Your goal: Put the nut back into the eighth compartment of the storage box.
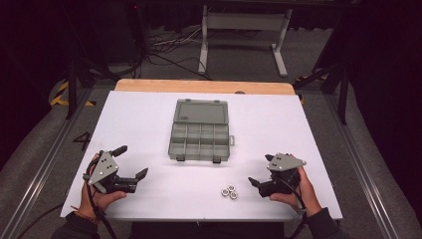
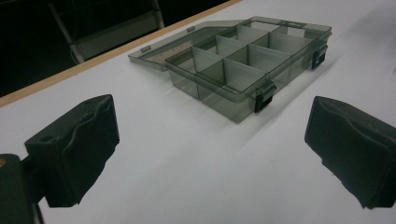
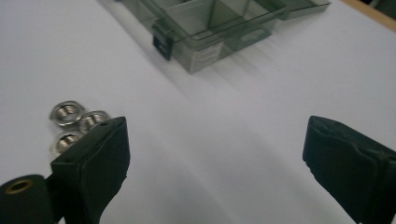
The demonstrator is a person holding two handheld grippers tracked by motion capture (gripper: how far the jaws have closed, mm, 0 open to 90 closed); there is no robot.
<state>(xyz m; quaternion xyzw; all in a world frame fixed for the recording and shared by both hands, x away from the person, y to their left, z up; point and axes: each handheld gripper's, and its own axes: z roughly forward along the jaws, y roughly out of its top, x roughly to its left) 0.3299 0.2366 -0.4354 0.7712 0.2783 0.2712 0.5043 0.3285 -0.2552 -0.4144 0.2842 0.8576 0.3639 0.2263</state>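
1. Showing a pale label, its writing too small to read, the compartment box (image 1: 200,135) sits open mid-table.
2. Three metal nuts (image 1: 229,191) lie just left of the right gripper (image 1: 255,184).
3. Both right and left gripper (image 1: 133,172) gape wide, holding nothing.

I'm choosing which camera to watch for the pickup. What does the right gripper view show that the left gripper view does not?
The right gripper view shows three shiny metal hex nuts clustered on the white table, beside the open right gripper. The left gripper view shows the open left gripper and the wooden table edge. Both show the clear grey plastic compartment box, its lid open, and the white table.
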